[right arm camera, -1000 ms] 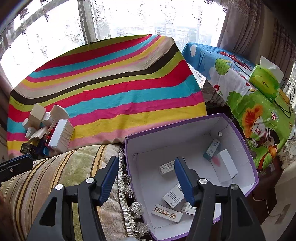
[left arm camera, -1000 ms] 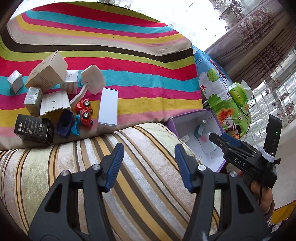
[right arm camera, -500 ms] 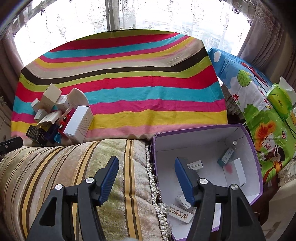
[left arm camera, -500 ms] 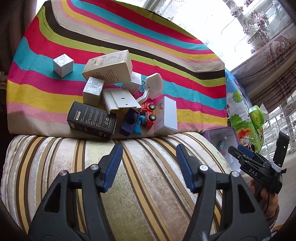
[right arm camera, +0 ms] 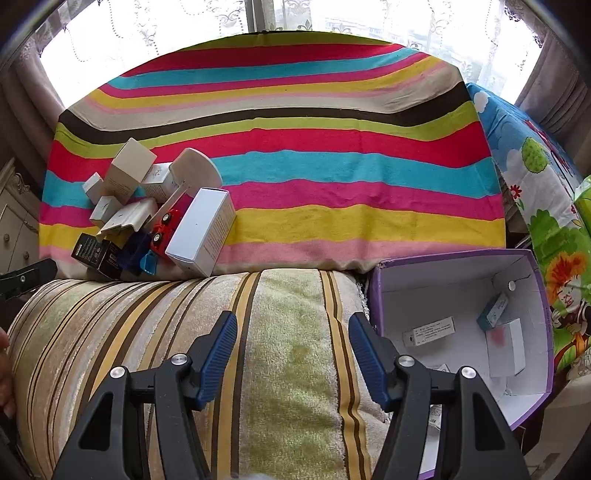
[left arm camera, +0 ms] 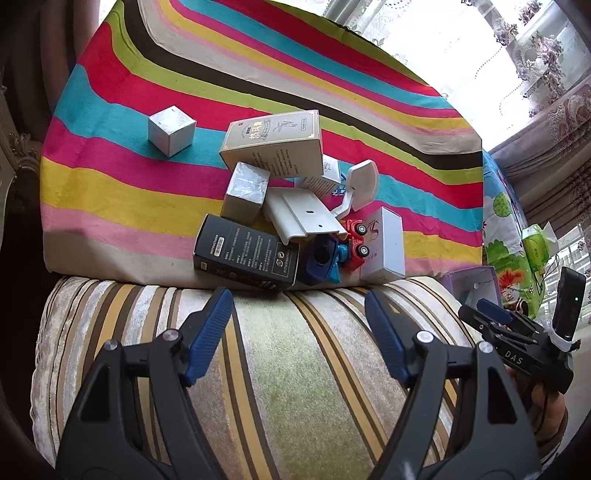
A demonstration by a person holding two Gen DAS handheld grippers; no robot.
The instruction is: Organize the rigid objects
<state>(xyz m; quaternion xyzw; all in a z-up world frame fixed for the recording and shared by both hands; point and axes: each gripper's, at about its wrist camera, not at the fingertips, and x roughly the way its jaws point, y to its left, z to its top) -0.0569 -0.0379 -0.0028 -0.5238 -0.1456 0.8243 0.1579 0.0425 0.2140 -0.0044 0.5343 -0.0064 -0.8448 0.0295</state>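
A striped cloth (right arm camera: 332, 177) in red, teal, pink, yellow, green and brown bands covers the surface below the window with lace curtains (right arm camera: 166, 22). In front lies a plush cushion (right arm camera: 288, 343) with gold, brown and cream stripes. To the right, a cartoon-print cloth (right arm camera: 535, 177) in blue and green carries a green tissue pack (left arm camera: 535, 243); patterned drapes (left arm camera: 554, 122) hang behind.

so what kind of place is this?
Likely a home bedroom or living room: striped blanket over a bed or sofa, plush cushion, lace curtains on the window.
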